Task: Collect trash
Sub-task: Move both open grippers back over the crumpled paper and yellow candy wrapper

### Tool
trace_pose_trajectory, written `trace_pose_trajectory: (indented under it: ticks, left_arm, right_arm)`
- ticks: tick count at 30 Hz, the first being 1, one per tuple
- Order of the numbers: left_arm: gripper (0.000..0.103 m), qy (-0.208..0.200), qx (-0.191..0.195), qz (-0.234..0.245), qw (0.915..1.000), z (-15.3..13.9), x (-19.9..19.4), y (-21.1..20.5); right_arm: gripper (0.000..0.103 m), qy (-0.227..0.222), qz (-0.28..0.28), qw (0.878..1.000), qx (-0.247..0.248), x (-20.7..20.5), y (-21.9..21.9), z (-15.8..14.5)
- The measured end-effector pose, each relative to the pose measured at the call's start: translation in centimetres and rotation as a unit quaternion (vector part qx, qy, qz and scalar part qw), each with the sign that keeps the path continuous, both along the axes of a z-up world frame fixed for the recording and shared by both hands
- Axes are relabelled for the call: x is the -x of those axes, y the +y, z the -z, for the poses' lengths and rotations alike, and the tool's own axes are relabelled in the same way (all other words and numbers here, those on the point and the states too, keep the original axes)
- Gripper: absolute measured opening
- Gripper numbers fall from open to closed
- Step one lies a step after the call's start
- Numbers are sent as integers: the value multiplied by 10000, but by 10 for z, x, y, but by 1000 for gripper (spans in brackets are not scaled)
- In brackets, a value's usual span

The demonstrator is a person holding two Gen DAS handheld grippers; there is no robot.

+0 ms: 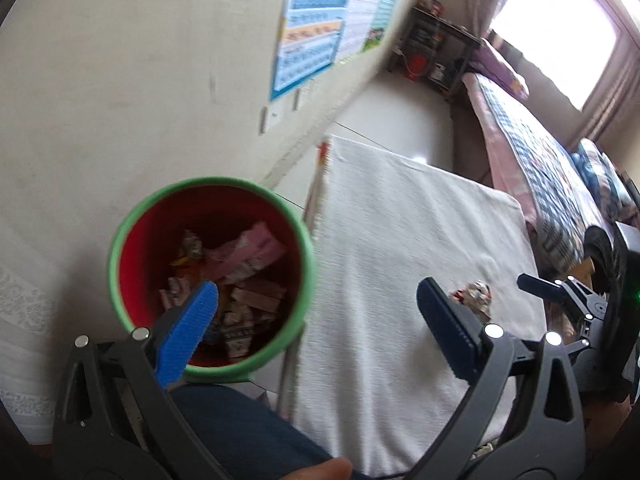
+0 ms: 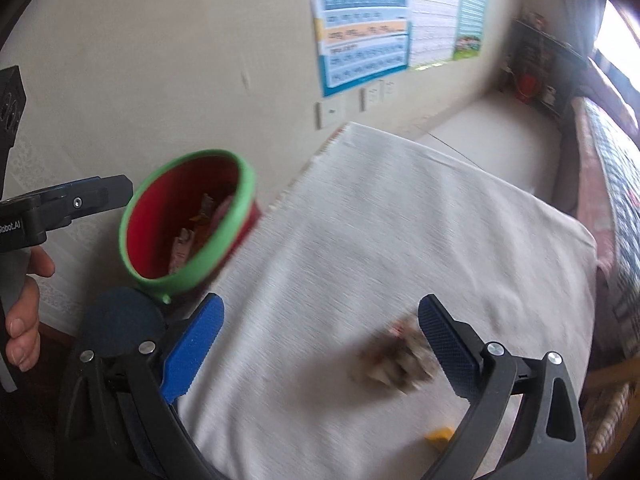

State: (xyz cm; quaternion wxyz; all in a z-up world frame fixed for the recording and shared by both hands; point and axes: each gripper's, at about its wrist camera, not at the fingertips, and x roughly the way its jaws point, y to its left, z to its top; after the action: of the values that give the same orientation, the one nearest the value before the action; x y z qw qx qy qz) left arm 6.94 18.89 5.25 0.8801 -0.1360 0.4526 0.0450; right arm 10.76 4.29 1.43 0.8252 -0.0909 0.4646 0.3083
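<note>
a: left wrist view: left gripper (image 1: 316, 304) spread wide, empty, over the bin (image 1: 210, 276), which is full of wrappers. crumpled wrapper (image 1: 472, 296) lies on the white cloth (image 1: 400, 240).

b: right wrist view: right gripper (image 2: 320, 320) released too, wrapper (image 2: 394, 360) blurred by its right finger. best centre it between the fingers before squeezing.

Both wrist views angled steeply down, close over the cloth-covered surface (image 1: 400, 240); left nearer the bin (image 1: 210, 276). Shared: bin, surface, postered wall (image 2: 160, 60), bed (image 1: 540, 168).
</note>
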Motion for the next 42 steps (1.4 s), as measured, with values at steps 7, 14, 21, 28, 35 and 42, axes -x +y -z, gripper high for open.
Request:
trace_pose_trajectory:
  ticks: [7, 14, 21, 28, 35, 42]
  left_arm:
    - [97, 171, 19, 340, 9993, 13, -12, -44]
    - [97, 345, -27, 804, 9962, 27, -22, -90]
    - [97, 462, -39, 1042, 9935, 38, -30, -120]
    - [97, 731, -45, 1244, 9895, 62, -37, -150]
    - [97, 1043, -119, 1649, 9807, 81, -48, -178]
    - [97, 1146, -98, 1902, 9750, 95, -59, -196]
  right_arm:
    - [94, 90, 473, 9988, 51, 6, -63, 11]
    - [94, 365, 796, 9960, 156, 13, -109, 36]
    - [94, 529, 1088, 9923, 247, 20, -147, 53]
    - [94, 802, 1052, 9903, 413, 24, -158, 78]
    - [93, 876, 1054, 9889, 579, 29, -162, 102]
    - [87, 982, 1208, 9866, 494, 26, -166, 110]
